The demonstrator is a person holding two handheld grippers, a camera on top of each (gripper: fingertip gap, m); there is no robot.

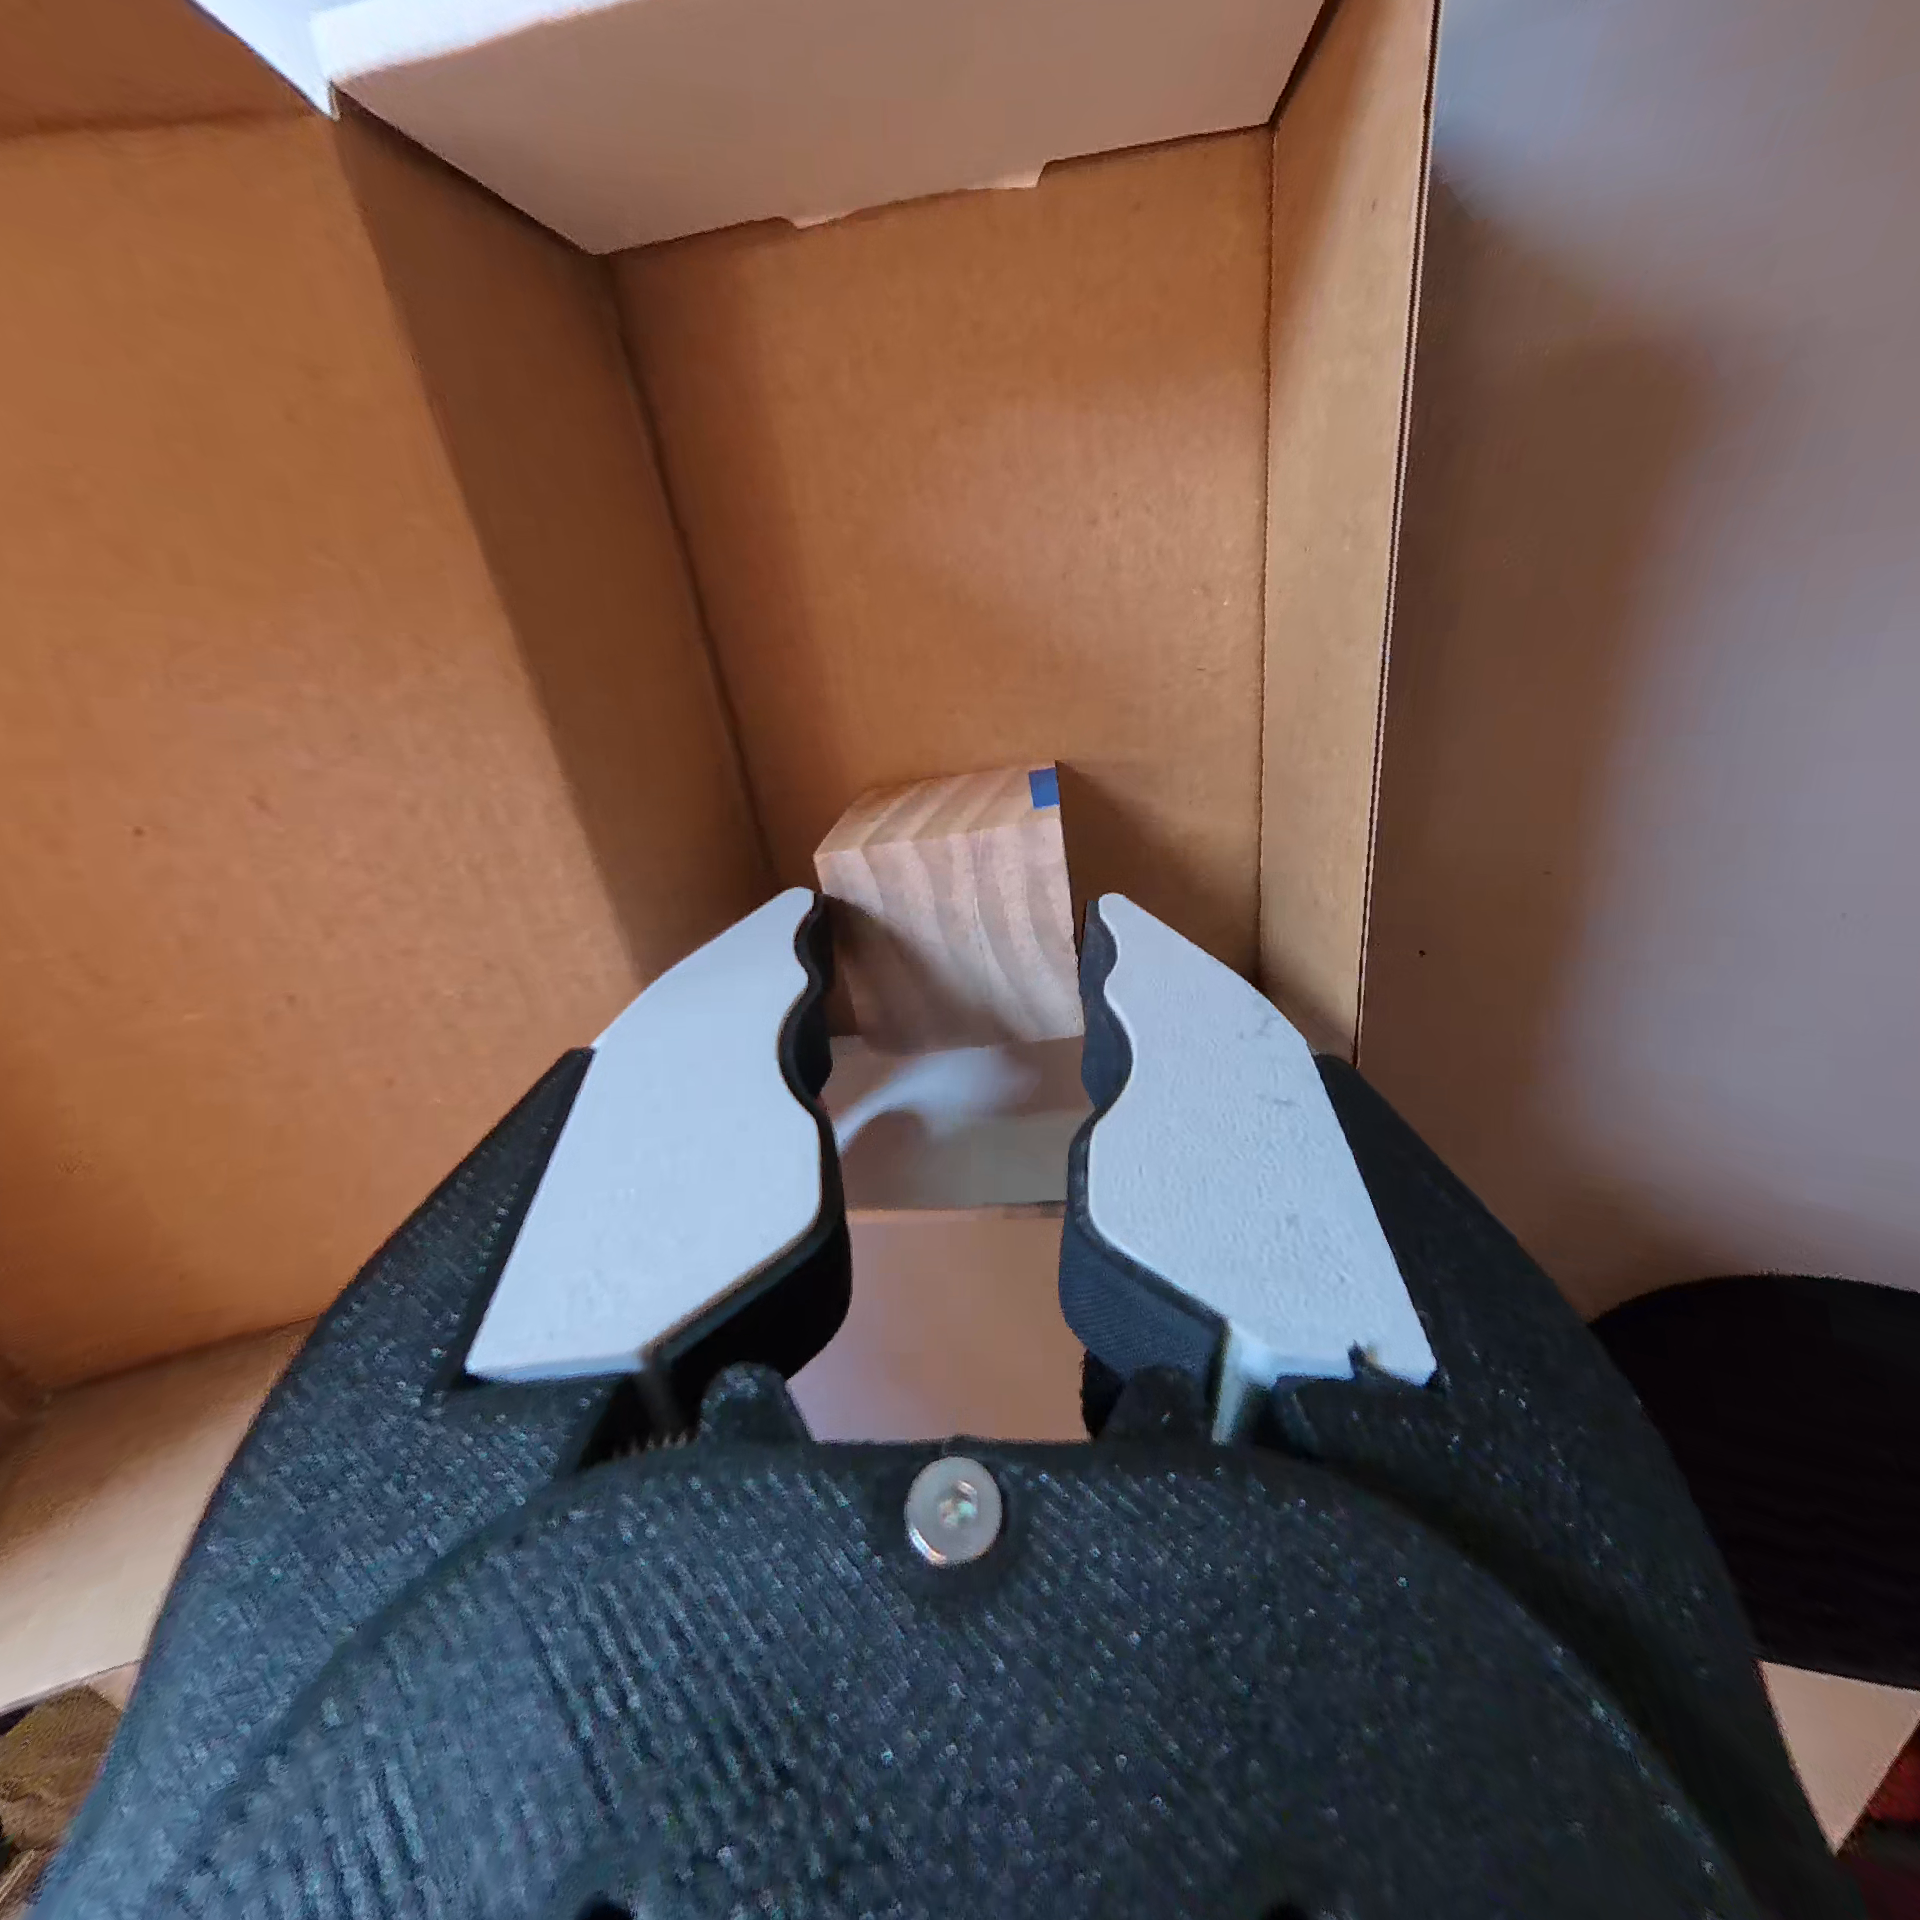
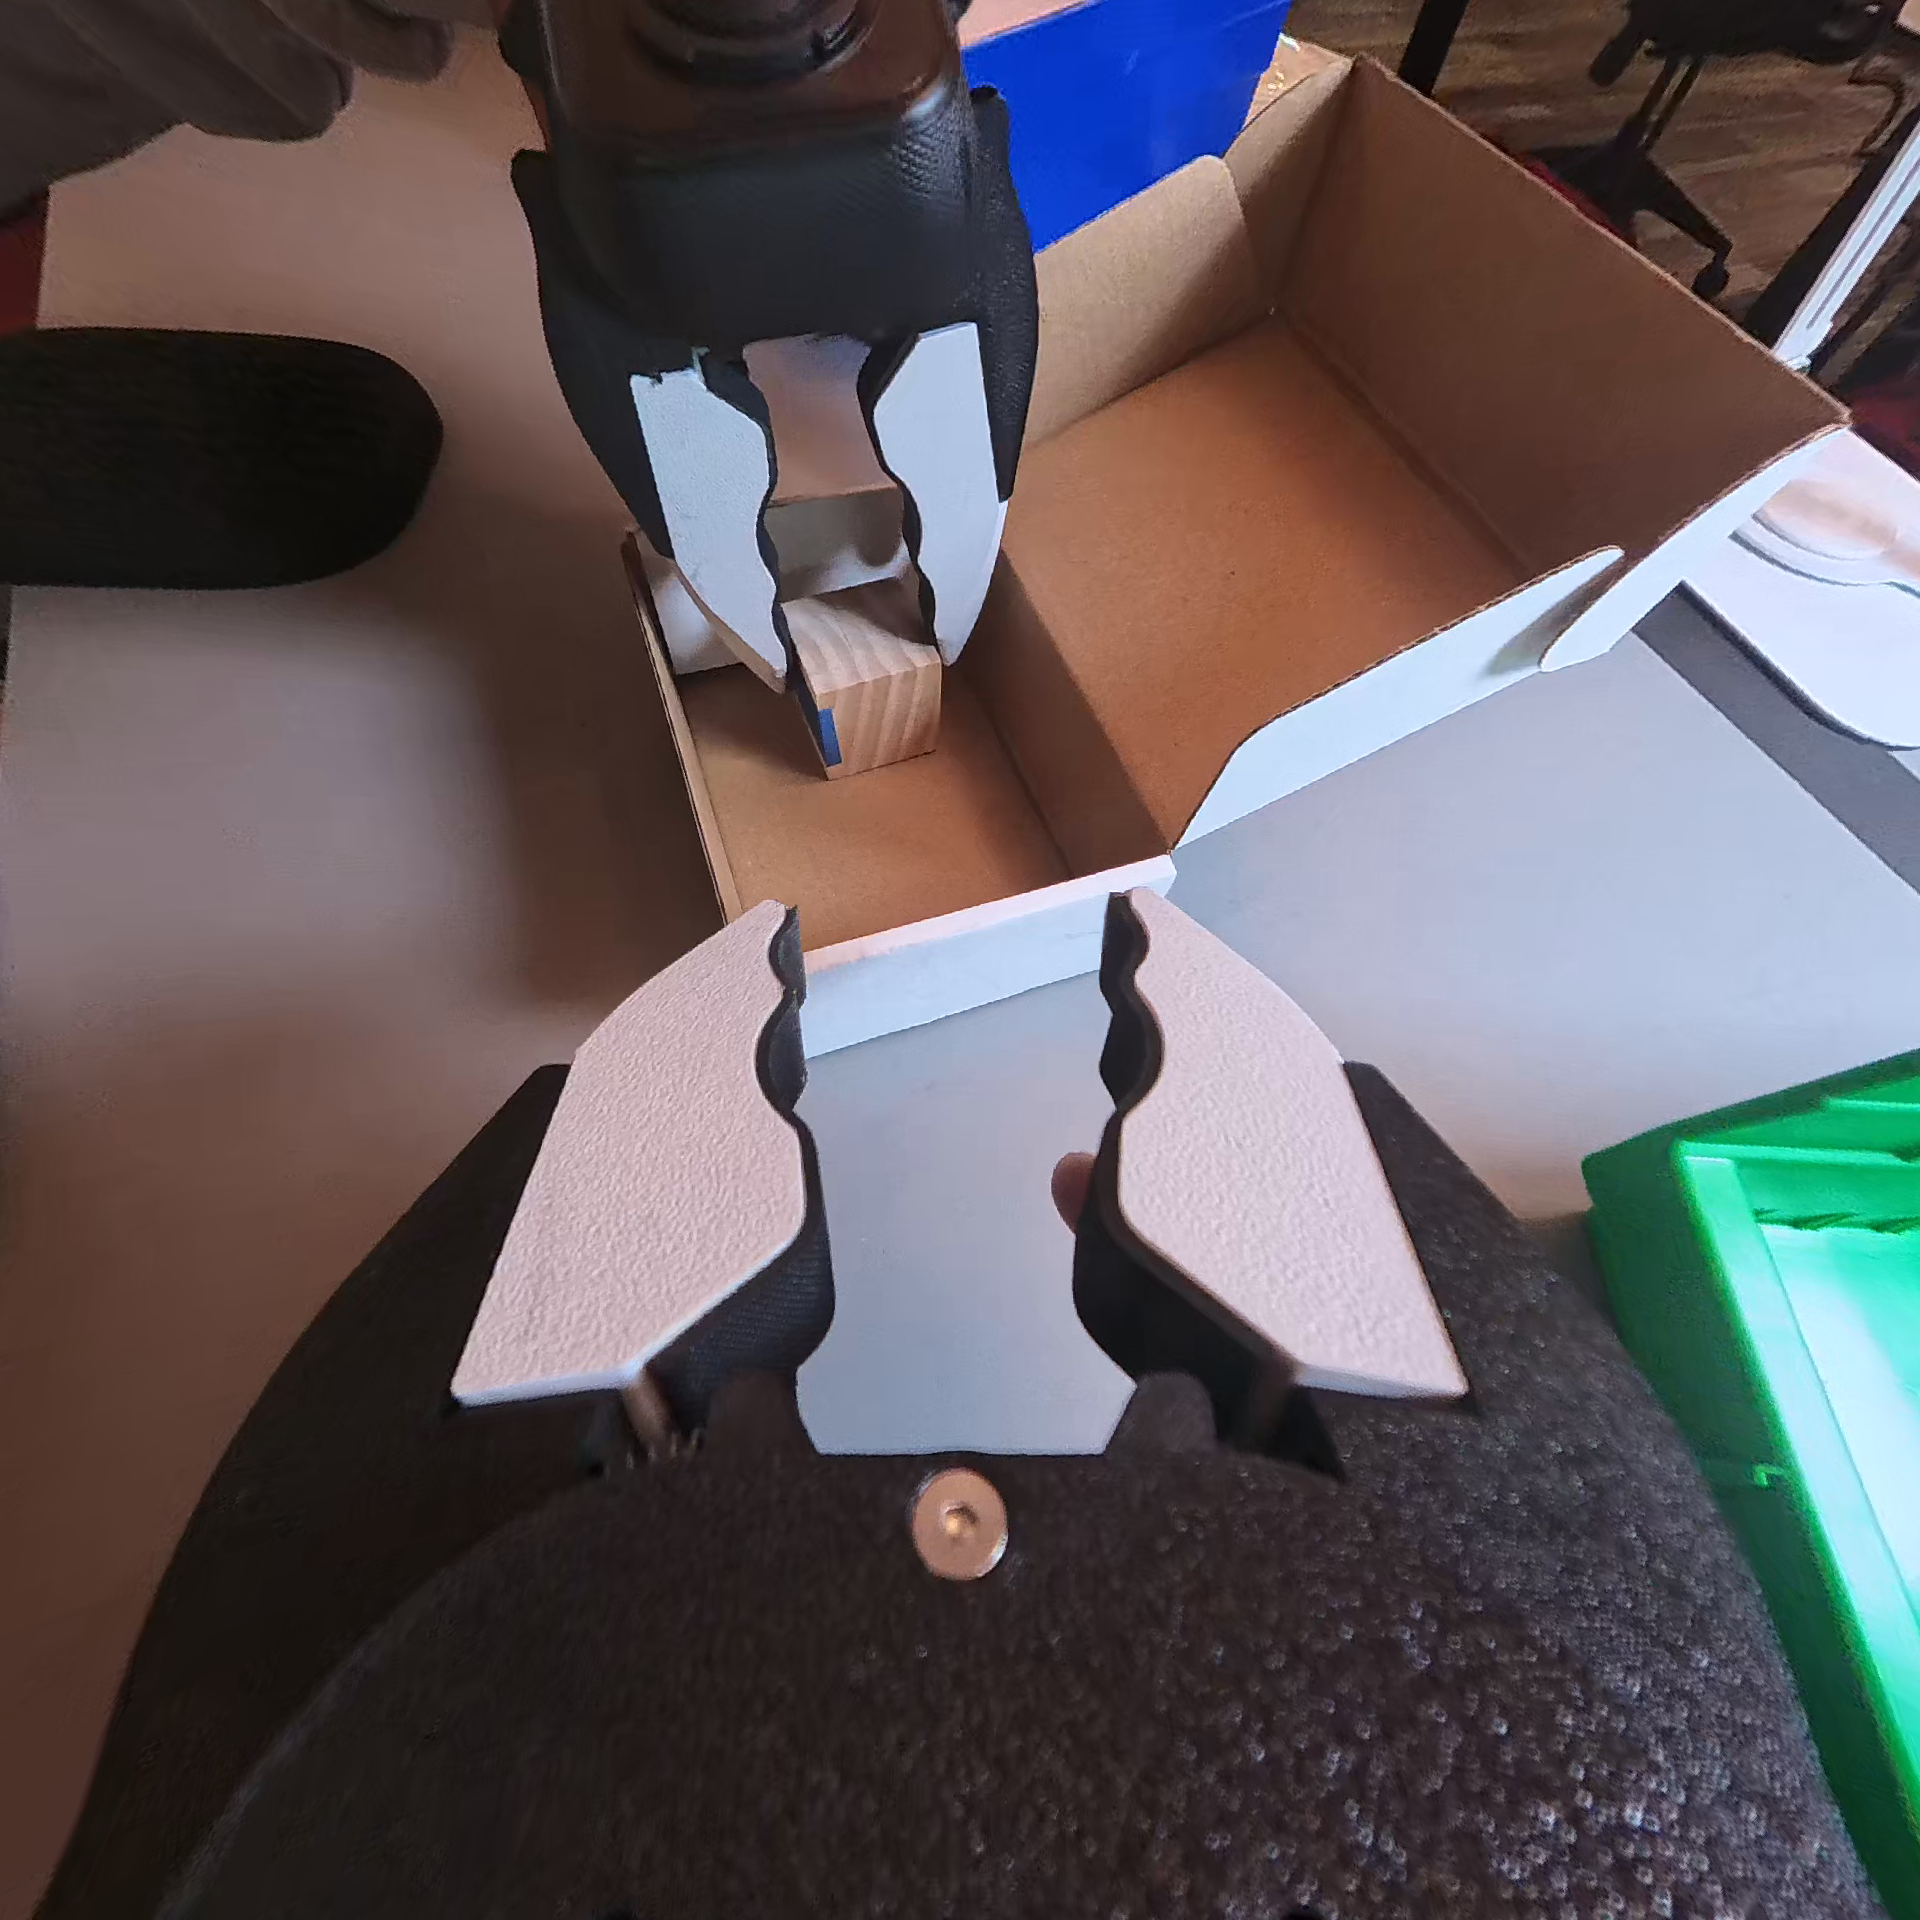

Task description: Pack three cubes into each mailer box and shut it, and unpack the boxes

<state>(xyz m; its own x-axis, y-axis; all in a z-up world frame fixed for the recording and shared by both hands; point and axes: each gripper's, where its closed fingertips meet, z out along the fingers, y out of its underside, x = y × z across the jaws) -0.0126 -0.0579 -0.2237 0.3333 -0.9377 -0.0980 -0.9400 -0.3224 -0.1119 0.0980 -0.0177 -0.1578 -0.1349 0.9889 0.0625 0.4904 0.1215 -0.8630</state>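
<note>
Though partly hidden, cube [image 2: 878,696] seems ungripped.

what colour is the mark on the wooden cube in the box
Blue, at one edge of the wooden cube; clearest in the right wrist view.

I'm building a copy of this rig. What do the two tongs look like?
Both match. The left tongs and right tongs each have two flat, pale grey fingers with wavy black inner pads, set in a black, rough-textured rounded body with one silver screw at the centre. No cables or sleeves show.
</note>
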